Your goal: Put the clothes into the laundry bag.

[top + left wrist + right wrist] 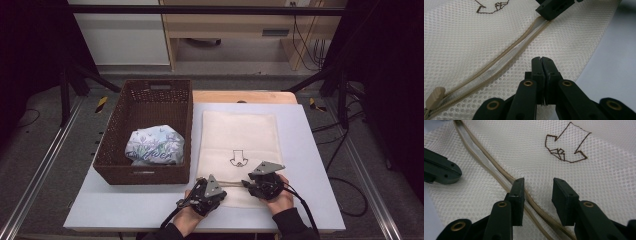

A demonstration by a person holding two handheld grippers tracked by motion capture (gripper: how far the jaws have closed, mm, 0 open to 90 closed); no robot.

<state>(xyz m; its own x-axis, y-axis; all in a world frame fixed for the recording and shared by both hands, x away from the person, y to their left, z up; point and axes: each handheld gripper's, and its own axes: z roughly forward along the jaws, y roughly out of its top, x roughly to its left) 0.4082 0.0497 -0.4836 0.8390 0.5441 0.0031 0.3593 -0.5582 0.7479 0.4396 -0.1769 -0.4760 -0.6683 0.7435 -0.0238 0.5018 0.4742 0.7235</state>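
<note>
A cream mesh bag [240,130] lies flat on the table, with a brown arrow outline [239,159] drawn on it. A beige zipper [506,56] runs across its near end, partly unzipped, and its pull tab [434,97] sits at the lower left of the left gripper view. My left gripper [221,191] is shut, tips resting on the mesh [474,37] just beside the zipper; I cannot tell whether cloth is pinched. My right gripper [537,182] is open, its jaws down on the mesh with one zipper [499,176] edge between them, pads not pressing.
A brown woven basket [145,175] stands left of the bag and holds a bundled floral cloth [155,145]. The pale table top [310,165] shows bare to the right of the bag. The two grippers are close together at the near edge.
</note>
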